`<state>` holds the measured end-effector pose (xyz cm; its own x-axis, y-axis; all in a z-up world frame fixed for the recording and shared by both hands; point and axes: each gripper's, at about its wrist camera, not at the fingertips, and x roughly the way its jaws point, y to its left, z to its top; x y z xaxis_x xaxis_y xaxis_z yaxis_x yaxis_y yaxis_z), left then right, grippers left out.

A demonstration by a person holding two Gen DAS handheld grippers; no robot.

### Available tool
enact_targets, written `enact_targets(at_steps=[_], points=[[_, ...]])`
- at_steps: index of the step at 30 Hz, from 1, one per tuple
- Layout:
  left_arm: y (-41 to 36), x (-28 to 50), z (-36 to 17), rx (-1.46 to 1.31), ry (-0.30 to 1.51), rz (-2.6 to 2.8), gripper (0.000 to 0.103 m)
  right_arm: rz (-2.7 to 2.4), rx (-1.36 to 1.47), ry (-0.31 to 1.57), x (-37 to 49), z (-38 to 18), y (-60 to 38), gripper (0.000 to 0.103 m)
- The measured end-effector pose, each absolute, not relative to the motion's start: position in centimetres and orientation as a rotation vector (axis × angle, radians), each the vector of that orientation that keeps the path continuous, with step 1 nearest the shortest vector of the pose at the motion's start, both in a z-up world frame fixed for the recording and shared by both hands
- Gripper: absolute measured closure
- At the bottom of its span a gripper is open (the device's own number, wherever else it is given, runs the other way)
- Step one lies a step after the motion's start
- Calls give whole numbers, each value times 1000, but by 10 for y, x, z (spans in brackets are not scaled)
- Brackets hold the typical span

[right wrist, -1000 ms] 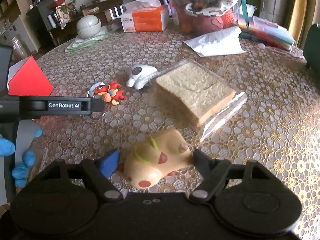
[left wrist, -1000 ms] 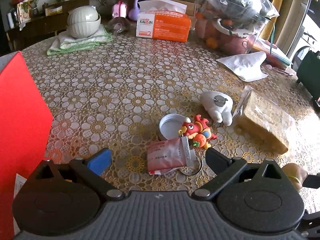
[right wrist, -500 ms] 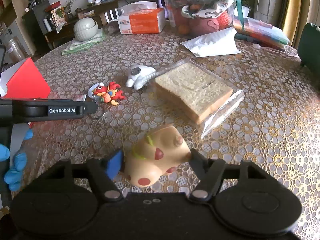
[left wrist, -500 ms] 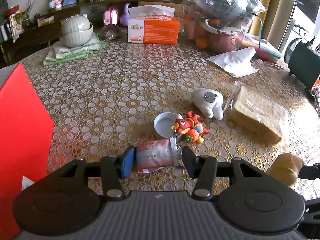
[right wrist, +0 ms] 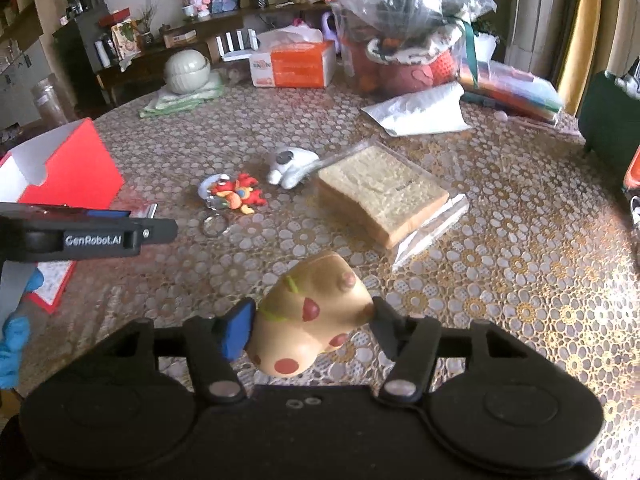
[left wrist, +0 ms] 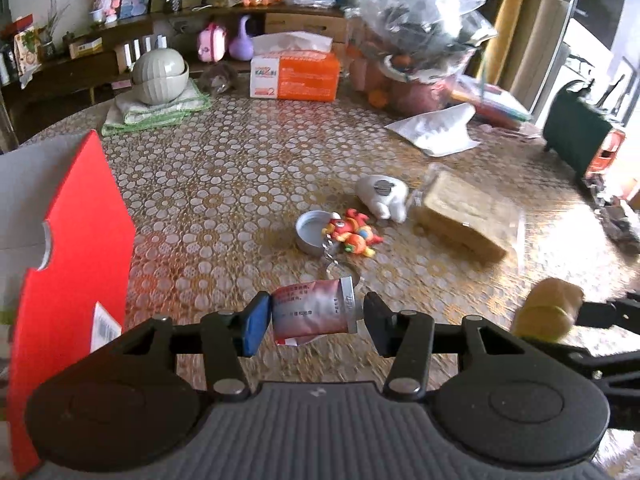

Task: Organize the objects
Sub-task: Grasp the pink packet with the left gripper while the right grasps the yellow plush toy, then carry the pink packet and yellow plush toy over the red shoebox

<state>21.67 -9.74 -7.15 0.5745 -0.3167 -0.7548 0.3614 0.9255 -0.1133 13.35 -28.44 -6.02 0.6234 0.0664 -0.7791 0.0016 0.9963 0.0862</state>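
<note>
- Our left claw (left wrist: 316,316) has just been closing, and it is now clamped on the red foil sachet (left wrist: 314,310), pads on its two short ends, the sachet's long axis running straight across the gap.
- The sachet looks clear of the counter (left wrist: 240,168); the key ring (left wrist: 340,272) it lay beside sits on the cloth just beyond it.
- Over on the right, our right claw (right wrist: 312,320) has been closing too, and it grips the tan spotted toy (right wrist: 310,312) by its sides, the toy tilted with its narrow end up and away from us.
- Now the relation that matters: the open red box (left wrist: 72,240) stands close on the left claw's left side, its white-lined mouth facing up. We judge the left hand much the nearer to it; the right must cross behind or over the left claw to get there.
- What is inside the box? We cannot tell, the wall hides it.
- A small round metal tin (left wrist: 310,232) lies open and looks empty, with the red dragon keychain (left wrist: 352,232) touching its rim.
- The white figurine (left wrist: 382,196) sits just beside the bagged bread slice (right wrist: 380,192), both untouched, well ahead of both claws.
</note>
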Motion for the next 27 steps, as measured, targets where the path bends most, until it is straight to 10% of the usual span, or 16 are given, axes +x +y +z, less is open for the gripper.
enact_targets(at_steps=[27], points=[[15,118,15,21,744,-443,53,215,-43,785,66,28,-168,41]])
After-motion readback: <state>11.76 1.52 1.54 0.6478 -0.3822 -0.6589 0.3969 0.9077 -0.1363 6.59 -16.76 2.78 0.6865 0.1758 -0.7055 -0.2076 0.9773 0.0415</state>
